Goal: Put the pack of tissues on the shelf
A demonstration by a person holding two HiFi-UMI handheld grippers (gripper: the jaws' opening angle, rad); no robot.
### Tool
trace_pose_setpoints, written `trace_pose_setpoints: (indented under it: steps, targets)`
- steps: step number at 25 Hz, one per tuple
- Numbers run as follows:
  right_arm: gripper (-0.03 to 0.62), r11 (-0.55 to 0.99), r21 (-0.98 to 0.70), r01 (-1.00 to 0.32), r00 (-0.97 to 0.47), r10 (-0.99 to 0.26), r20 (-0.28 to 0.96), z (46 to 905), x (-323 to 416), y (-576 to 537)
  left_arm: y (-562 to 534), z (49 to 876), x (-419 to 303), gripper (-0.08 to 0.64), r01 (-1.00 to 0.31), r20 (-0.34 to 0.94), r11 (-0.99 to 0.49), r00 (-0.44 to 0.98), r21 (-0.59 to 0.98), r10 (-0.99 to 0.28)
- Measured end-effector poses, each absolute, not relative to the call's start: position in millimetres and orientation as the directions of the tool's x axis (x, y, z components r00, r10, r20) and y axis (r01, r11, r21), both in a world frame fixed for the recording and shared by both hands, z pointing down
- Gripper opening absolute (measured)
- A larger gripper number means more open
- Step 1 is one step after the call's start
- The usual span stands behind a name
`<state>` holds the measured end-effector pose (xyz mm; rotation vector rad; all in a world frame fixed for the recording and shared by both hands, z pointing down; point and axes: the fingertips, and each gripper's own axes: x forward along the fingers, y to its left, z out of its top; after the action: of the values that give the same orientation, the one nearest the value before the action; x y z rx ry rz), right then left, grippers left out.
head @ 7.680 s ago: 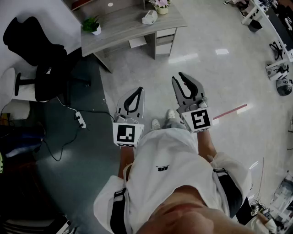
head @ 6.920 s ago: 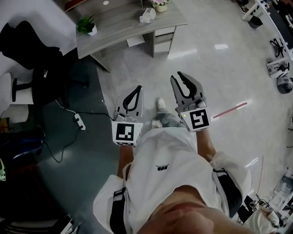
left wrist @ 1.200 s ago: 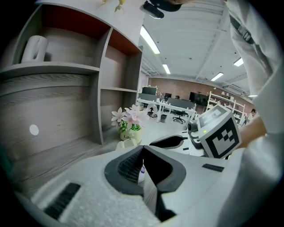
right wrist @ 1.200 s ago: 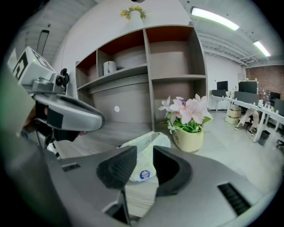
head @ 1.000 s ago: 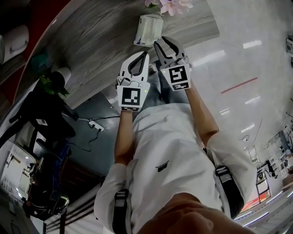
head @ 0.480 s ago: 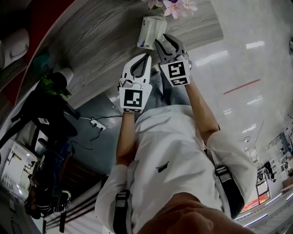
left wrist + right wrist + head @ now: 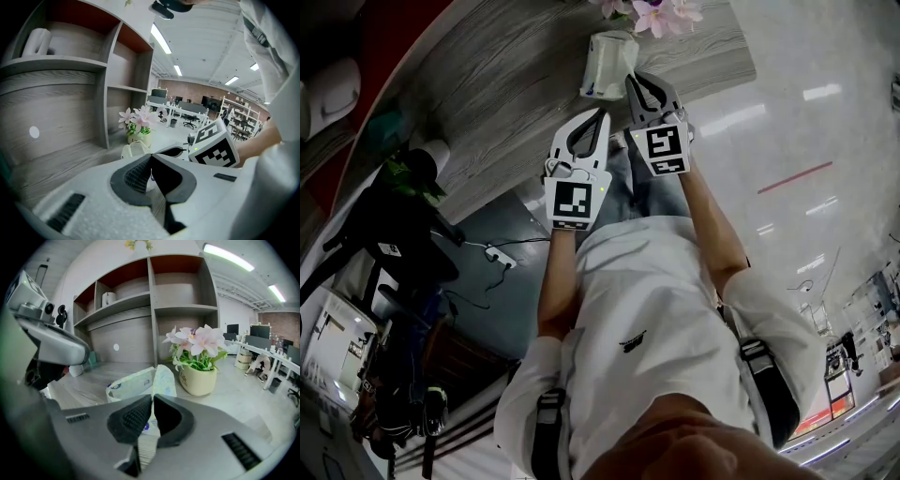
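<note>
Shelf [image 7: 185, 309] fills the upper half of the right gripper view, with open bays above the desk [image 7: 89, 376]. Pot [image 7: 199, 380] with flowers sits centre-right. Pack [image 7: 133, 383] is on the desk just left of it, mid-frame. Right gripper [image 7: 153, 397] is low centre. Its jaws have just been closing and now stand nearly together, pinching the pack's thin near end rather than its body. Left gripper [image 7: 151, 155] has its jaws together with nothing in them and sits beside the right one, short of the pack. Task looks barely begun: the pack is not on the shelf yet. Likely risks: the grip is on a slim bit of soft wrapper, so the pack may droop, swing or slide out on the lift. A swinging pack could clip the pot. A drooping pack could catch a shelf edge going in.
</note>
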<state>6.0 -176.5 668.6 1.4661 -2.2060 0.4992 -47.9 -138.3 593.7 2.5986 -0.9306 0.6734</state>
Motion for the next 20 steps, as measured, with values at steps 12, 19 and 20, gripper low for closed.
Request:
trace_pose_setpoints:
  steps: [12,19,20]
  targets:
    - [0.031,0.343,-0.059,-0.937,-0.328,-0.811,0.486,629,9,-169,-133,573,-44,0.029,-0.635,0.477,-0.766,0.706,0.100,-0.523]
    - [0.031,0.334,-0.038,-0.942,-0.316,-0.839,0.444,595,8,-157,-127,551,-44,0.029,-0.621,0.436,-0.779,0.725,0.080,-0.533]
    - [0.031,0.331,-0.035,-0.943,-0.313,-0.844,0.437,589,8,-155,-127,548,-44,0.029,-0.619,0.430,-0.781,0.727,0.076,-0.535]
